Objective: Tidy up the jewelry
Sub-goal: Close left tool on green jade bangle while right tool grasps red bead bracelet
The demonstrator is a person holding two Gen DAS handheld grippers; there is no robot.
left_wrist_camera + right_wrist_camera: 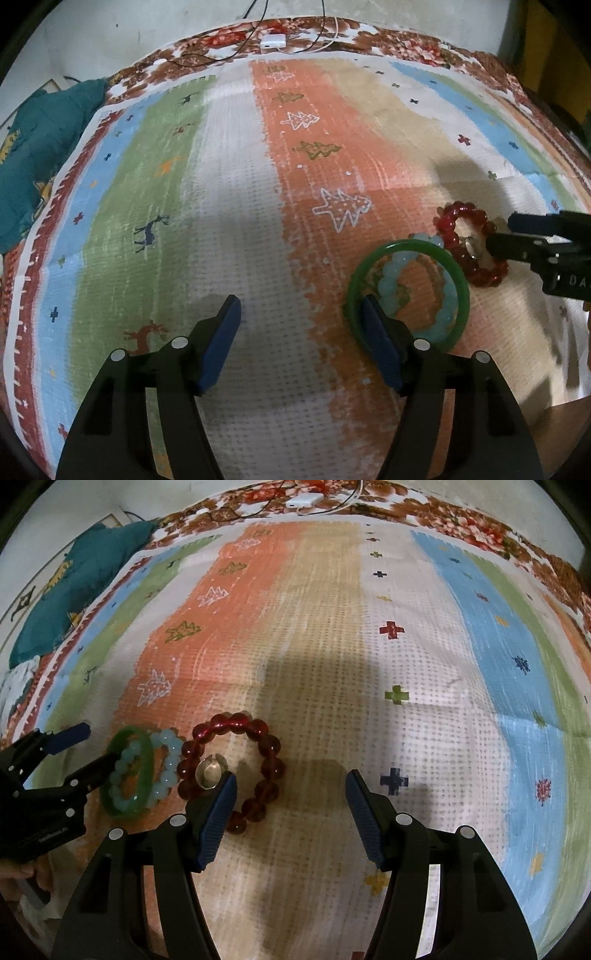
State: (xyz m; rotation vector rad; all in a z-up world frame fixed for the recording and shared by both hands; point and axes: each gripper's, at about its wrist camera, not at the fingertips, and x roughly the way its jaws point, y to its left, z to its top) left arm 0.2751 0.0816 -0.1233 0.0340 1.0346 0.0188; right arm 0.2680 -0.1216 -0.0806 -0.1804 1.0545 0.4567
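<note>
Left wrist view: right tongs [491, 236] cut off at frame edge, both tongs agape, empty.

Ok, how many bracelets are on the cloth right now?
3, clustered together: a green bangle nearest the left tongs, a pale blue beaded bracelet overlapping it, and a red beaded bracelet beside the right tongs. Nothing visibly hidden.

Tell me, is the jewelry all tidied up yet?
Not yet. Nothing looks sorted: the green bangle, the pale blue bead bracelet and the red bead bracelet lie bunched together on the patterned cloth, the bangle overlapping the blue one. A small silver ring sits inside the red one. Both tongs, left and right, are open and hold nothing. Everything is left.
</note>
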